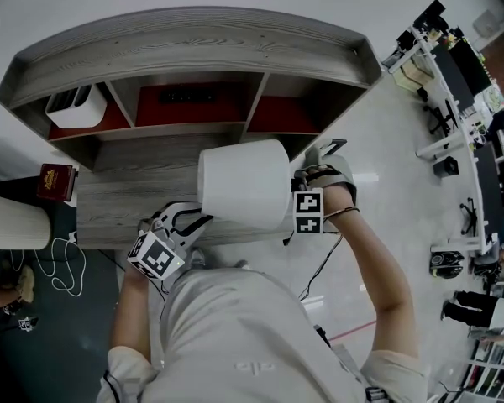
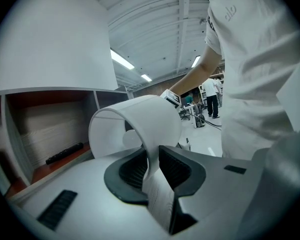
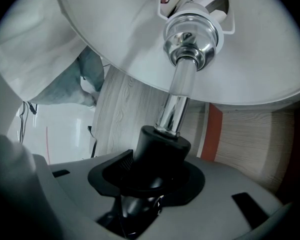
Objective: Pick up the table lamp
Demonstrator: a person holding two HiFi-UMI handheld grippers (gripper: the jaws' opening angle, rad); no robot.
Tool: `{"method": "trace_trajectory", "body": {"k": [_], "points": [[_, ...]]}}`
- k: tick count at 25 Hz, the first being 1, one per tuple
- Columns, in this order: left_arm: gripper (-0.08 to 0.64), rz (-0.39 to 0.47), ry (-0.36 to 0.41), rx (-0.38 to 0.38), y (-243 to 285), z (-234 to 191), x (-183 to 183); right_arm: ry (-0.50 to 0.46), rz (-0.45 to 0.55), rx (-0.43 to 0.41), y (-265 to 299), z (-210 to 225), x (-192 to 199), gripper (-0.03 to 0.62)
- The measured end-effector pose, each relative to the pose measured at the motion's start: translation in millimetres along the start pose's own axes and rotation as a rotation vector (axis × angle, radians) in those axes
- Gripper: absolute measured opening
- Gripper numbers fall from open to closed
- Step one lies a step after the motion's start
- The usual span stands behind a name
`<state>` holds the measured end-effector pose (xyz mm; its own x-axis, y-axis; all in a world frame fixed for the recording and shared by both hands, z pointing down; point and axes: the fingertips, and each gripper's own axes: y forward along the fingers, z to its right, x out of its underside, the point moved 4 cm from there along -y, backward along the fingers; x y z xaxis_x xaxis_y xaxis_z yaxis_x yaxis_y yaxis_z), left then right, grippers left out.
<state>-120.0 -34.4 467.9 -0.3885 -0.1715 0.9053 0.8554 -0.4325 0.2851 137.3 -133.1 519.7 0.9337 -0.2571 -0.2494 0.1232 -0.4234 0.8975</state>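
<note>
The table lamp hangs above the grey wooden desk (image 1: 143,198), held by both grippers. Its white drum shade (image 1: 244,183) fills the middle of the head view. My left gripper (image 1: 193,222) is at the shade's lower left. In the left gripper view, my left gripper (image 2: 153,166) is shut on the thin wall of the shade (image 2: 135,121). My right gripper (image 1: 307,183) is at the shade's right side. In the right gripper view, my right gripper (image 3: 150,179) is shut on the lamp's black collar (image 3: 160,151), below the chrome stem (image 3: 179,96) and the underside of the shade (image 3: 130,44).
The desk has a shelf unit with red-backed compartments: a white box (image 1: 71,106) in the left one, a black bar (image 1: 185,96) in the middle one. A dark red box (image 1: 56,181) lies on a black stand, another white shade (image 1: 13,219) beside it. Workbenches (image 1: 462,99) stand at the right.
</note>
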Motion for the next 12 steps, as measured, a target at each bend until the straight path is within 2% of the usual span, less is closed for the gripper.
{"method": "trace_trajectory", "body": {"k": [12], "points": [[0.084, -0.01, 0.002, 0.008, -1.4, 2.6, 3.2, -0.01, -0.006, -0.004, 3.4, -2.1, -3.3, 0.193]]}}
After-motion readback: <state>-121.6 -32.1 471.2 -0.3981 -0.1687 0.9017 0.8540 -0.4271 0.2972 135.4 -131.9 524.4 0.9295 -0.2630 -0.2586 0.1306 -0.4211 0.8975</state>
